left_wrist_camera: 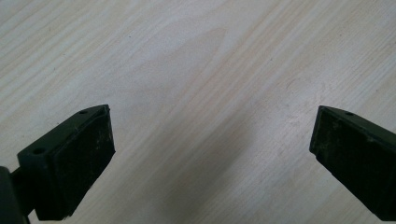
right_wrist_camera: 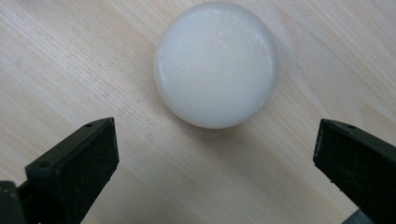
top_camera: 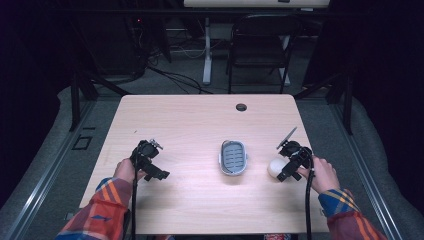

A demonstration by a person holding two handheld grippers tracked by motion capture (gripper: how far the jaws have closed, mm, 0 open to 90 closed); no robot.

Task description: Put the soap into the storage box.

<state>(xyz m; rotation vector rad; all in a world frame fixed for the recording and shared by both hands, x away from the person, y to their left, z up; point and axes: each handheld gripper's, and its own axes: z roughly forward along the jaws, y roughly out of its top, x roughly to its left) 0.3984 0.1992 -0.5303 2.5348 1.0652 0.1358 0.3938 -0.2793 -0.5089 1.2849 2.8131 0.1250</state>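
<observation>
From above, we see a soap dish (top_camera: 233,157) mid-table, a white soap (top_camera: 275,167) at its three o'clock, the right gripper (top_camera: 286,170) just beside it — likely lined up to grab. The left gripper (left_wrist_camera: 210,158) looks down at bare table (left_wrist_camera: 196,70), jaws spread, nothing between. The right gripper's view: jaws wide, soap at twelve o'clock — not yet gripped.

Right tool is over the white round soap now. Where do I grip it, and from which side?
Grip the white soap across its widest middle, on the curved rim, coming straight down from above. It lies flat on the table, a smooth round puck, so any diameter works. The right tool is open wide enough; move forward until it is centred.
</observation>
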